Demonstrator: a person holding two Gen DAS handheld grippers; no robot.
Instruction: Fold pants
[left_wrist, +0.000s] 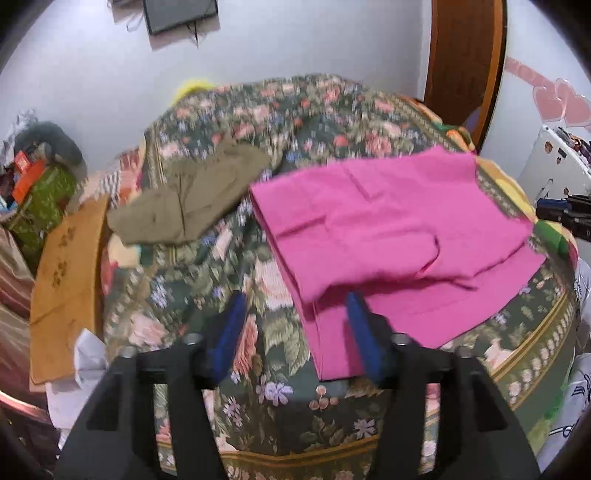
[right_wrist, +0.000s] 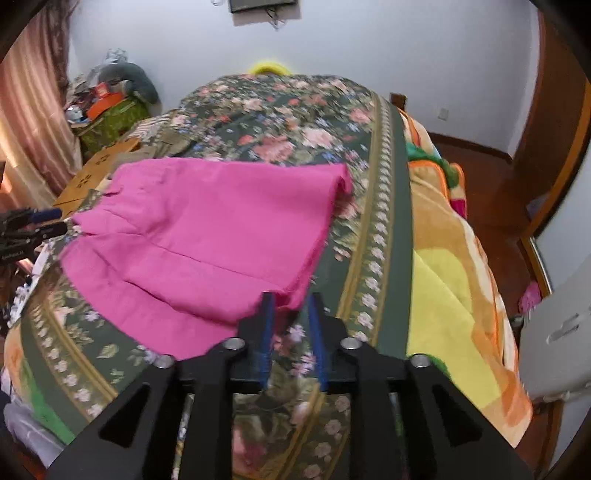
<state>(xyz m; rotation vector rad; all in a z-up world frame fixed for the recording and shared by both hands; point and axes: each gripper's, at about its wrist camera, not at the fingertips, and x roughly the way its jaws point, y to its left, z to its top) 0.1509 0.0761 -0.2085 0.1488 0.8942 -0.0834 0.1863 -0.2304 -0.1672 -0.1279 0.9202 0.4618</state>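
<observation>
Left wrist view shows the pink pants (left_wrist: 388, 236) folded over themselves, creased and flat on the floral bedspread (left_wrist: 229, 266) of the bed. Their near corner lies over the tip of the left claw (left_wrist: 295, 314), whose blue fingers (left_wrist: 229, 332) stand wide apart, gripping nothing. From the right wrist view, the pants' near hem sits between the tips of the right claw (right_wrist: 290, 306), its fingers parted narrowly, not clamped. Olive pants (left_wrist: 192, 199) lie just beside the pink ones.
</observation>
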